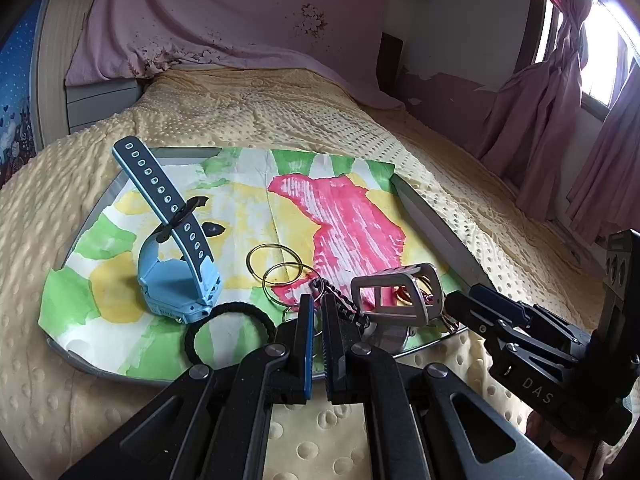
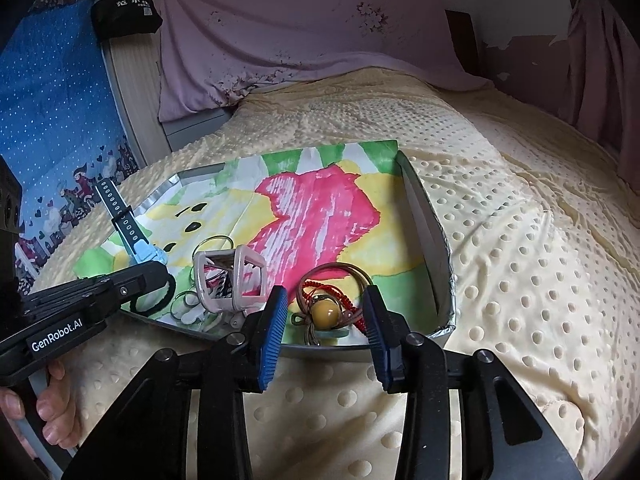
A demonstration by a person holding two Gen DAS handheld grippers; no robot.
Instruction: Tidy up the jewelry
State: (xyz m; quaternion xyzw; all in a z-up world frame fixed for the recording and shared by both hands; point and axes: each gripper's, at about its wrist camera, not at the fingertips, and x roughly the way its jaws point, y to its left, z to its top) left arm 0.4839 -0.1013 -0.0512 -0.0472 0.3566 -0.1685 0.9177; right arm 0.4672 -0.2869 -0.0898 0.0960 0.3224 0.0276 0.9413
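A shallow grey tray (image 1: 424, 216) lined with painted paper lies on the bed. In it are a blue watch (image 1: 176, 280), two gold hoops (image 1: 280, 268), a black hair tie (image 1: 228, 332), a beige watch case (image 1: 396, 296) and a black bead chain (image 1: 344, 304). My left gripper (image 1: 318, 300) is nearly shut over the tray's near edge, on a thin key ring beside the chain. My right gripper (image 2: 326, 300) is open around a yellow bead (image 2: 325, 313) on brown and red cords (image 2: 344, 280). The watch case also shows in the right wrist view (image 2: 230, 276).
The tray sits on a cream dotted blanket (image 2: 520, 280). A pink sheet (image 1: 240, 12) hangs behind the bed, pink curtains (image 1: 560, 112) on the right. A blue patterned panel (image 2: 52, 120) and black bag (image 2: 124, 12) are at the left.
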